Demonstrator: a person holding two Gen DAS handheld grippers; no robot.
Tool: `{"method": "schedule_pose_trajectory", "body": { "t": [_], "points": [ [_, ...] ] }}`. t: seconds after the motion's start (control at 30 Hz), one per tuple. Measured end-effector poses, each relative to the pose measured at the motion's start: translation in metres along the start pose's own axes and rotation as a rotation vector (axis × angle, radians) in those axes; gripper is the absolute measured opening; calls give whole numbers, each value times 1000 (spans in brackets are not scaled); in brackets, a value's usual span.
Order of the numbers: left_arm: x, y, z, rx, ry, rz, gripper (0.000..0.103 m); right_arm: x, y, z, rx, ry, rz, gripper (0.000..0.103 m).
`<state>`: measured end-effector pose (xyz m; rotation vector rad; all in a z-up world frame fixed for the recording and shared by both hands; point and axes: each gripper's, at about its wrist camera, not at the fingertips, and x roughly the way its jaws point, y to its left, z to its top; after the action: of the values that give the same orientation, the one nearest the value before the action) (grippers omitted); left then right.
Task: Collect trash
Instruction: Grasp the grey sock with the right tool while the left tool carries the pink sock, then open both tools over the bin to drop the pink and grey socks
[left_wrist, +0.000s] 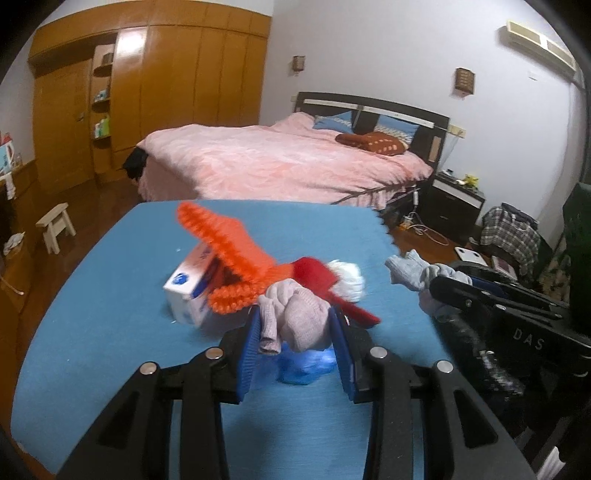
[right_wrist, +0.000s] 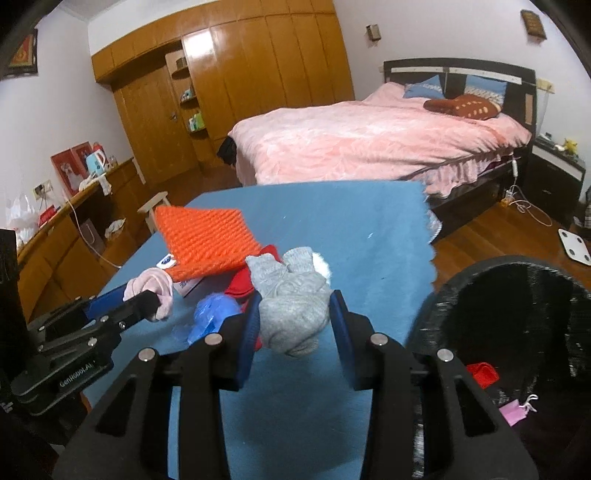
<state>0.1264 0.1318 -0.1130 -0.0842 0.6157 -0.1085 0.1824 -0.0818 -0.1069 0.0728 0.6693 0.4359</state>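
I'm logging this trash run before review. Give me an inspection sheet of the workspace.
Surface: blue cloth over the table.
Job's things: pink glove, grey glove, black bin with scraps inside.
Clutter: orange pad, white box, blue plastic, red piece.
Grippers: left gripper shut on pink glove; right gripper shut on grey glove.
Cables: white cable on the floor.
Surroundings: bed, wardrobe.

**Bedroom: fixtures and surfaces**

White walls (left_wrist: 369, 44); dark wood-plank floor (right_wrist: 491, 229). Glossy wooden wardrobe (left_wrist: 177, 92) with open shelving spans the far wall. Bed (left_wrist: 280, 162) with pink cover and dark headboard (left_wrist: 402, 114). Black nightstand (left_wrist: 452, 203) beside it. Small pale stool (left_wrist: 55, 225) stands left.
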Motion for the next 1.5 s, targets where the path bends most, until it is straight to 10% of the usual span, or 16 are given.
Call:
{"method": "schedule_pose_trajectory", "body": {
  "t": [1.33, 1.5],
  "points": [
    [47, -209, 29, 205, 2, -362, 38, -128, -166, -36, 217, -134, -358, 36],
    [53, -224, 27, 220, 8, -386, 58, -134, -182, -43, 245, -134, -411, 45]
  ]
}}
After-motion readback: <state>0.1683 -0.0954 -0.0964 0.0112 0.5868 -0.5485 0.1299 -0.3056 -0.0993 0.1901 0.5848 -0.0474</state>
